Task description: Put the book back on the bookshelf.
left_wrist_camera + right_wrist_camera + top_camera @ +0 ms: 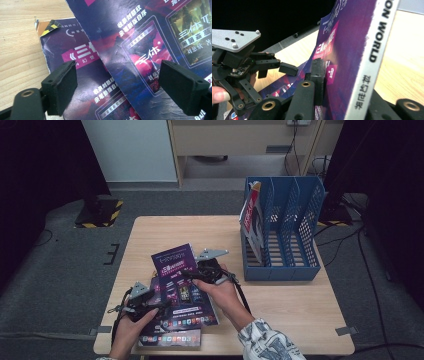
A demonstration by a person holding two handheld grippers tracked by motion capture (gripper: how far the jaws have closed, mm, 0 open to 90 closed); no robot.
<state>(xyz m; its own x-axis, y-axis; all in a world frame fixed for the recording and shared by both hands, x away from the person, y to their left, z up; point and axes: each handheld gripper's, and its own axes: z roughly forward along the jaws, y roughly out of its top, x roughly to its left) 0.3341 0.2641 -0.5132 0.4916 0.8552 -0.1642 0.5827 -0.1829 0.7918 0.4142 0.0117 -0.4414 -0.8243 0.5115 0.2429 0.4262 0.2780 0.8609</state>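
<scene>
While the right gripper [192, 275] pinches the top magazine [181, 285] by its spine edge and tilts it up near the table's [285, 295] six o'clock edge, the left gripper [159, 309], at its eight o'clock, hangs spread over the lower magazine [82, 75], gripping nothing.

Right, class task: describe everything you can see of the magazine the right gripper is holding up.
The magazine is thin and glossy, its purple cover printed with white and pink Chinese text and pictures of book covers. Its white spine reads "ON WORLD" above Chinese characters. The right gripper is shut on it near the spine, tilting it up off the wooden table. Its lower part lies over a similar purple magazine beneath. The left gripper hangs open above both, apart from them.
</scene>
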